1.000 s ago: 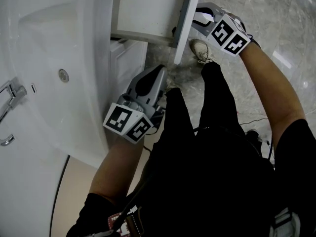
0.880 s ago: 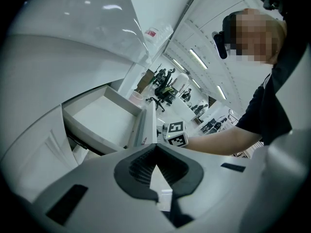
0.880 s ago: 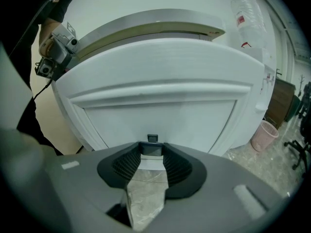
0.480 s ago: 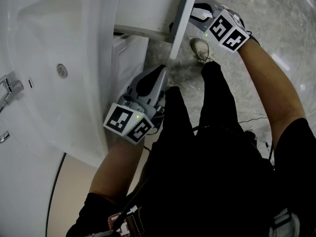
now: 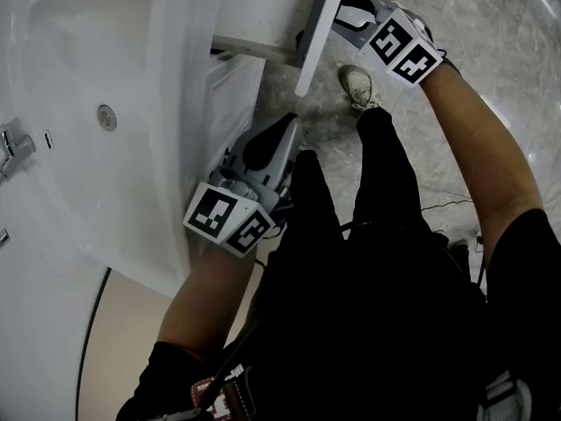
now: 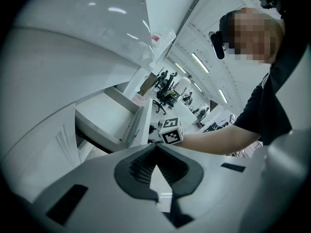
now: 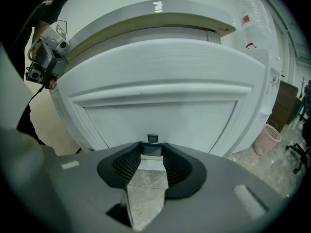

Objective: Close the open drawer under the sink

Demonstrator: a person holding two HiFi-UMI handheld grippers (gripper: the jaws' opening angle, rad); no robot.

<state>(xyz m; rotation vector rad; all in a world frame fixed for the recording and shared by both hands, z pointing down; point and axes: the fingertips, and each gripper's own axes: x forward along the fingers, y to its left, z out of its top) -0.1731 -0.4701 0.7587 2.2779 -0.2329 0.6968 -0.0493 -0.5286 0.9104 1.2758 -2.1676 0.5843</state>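
Two claws at white sink (image 5: 105, 86) above marble floor (image 5: 456, 77): drawer (image 5: 263, 7) under sink's front edge partly out; right claw (image 5: 337, 20) clamped on its dark handle (image 7: 152, 148); left claw (image 5: 287, 128) pressed together, empty.

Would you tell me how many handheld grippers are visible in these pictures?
2. The left gripper hangs beside the rim of the sink, jaws together; the right gripper is at the front of the open drawer, jaws on its dark handle.

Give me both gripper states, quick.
Left gripper: closed, holding nothing.
Right gripper: closed on the drawer handle.
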